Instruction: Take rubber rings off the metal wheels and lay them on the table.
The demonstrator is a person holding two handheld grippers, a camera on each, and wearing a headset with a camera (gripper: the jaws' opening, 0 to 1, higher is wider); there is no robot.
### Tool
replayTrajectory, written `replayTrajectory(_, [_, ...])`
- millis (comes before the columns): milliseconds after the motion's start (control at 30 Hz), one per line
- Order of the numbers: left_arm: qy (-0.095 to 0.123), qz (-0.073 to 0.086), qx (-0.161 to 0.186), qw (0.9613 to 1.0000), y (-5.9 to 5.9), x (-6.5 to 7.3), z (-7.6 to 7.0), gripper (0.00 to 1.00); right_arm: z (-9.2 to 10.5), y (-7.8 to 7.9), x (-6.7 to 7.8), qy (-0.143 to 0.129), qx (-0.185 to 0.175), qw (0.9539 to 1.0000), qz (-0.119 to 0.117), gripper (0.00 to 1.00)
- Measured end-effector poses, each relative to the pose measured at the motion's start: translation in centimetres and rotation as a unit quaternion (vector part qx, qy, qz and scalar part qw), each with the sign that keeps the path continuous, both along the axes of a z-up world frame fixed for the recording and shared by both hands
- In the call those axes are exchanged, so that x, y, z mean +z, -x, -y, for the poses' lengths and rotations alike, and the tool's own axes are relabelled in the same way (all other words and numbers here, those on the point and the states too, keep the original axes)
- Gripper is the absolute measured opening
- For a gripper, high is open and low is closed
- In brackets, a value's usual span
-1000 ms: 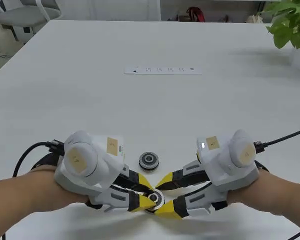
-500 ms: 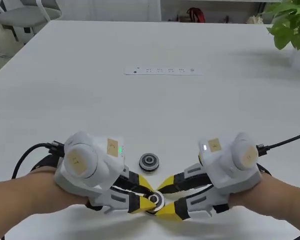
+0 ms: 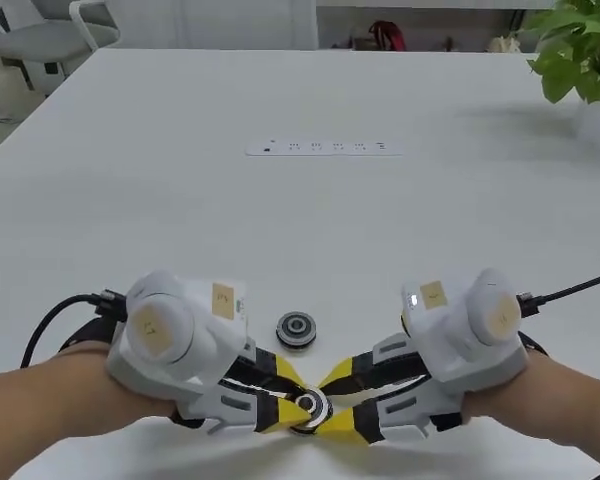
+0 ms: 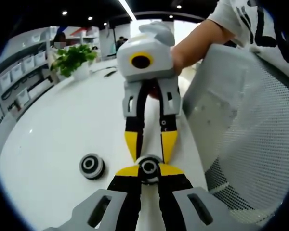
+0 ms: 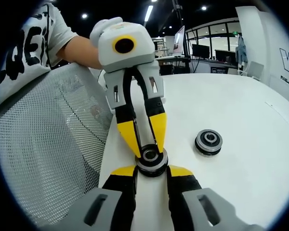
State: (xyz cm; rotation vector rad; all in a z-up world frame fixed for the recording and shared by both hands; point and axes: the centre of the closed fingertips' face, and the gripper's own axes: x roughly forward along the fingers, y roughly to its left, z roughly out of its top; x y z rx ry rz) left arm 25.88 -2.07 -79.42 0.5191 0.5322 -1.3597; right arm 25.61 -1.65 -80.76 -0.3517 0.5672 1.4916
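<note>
A small metal wheel (image 3: pixel 308 408) with a black rubber ring sits at the table's near edge, pinched from both sides. My left gripper (image 3: pixel 292 402) is shut on it from the left, and my right gripper (image 3: pixel 326 405) is shut on it from the right. In the left gripper view my own yellow tips (image 4: pixel 149 171) clamp the wheel (image 4: pixel 149 166), and the right gripper (image 4: pixel 150 153) meets it from the far side. The right gripper view shows the same wheel (image 5: pixel 151 161) between its tips (image 5: pixel 151 172) and the left gripper (image 5: pixel 148 147). A second wheel (image 3: pixel 296 329) lies free just beyond.
A white power strip (image 3: pixel 315 148) lies mid-table. A potted plant (image 3: pixel 580 50) stands at the far right and a chair (image 3: pixel 50 30) at the far left. Cables trail from both grippers. A mesh chair back (image 4: pixel 241 144) is close behind the near edge.
Both grippers have drawn in tighter on the near wheel, the right one's jaws narrowing onto it. The second wheel has not moved.
</note>
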Motion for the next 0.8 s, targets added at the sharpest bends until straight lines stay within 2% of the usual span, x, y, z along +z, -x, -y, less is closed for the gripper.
replayTrajectory(200, [0.001,0.0,0.002,1.0,0.03,0.02,-0.01,0.12,0.12,0.03,0.19,-0.003,-0.003,1.0,-0.006,0.2])
replayTrajectory(433, [0.001,-0.001,0.002,1.0,0.03,0.02,-0.02,0.12,-0.38,0.25,0.22,-0.009,0.0,0.9999,-0.009,0.27])
replayTrajectory(633, [0.002,0.0,0.003,1.0,0.03,0.03,0.0,0.12,-0.84,-0.17,0.19,-0.008,0.001,1.0,-0.002,0.24])
replayTrajectory(800, [0.004,-0.001,0.004,1.0,0.0,0.03,0.01,0.12,-0.75,-0.18,0.17,-0.004,-0.001,1.0,-0.008,0.24])
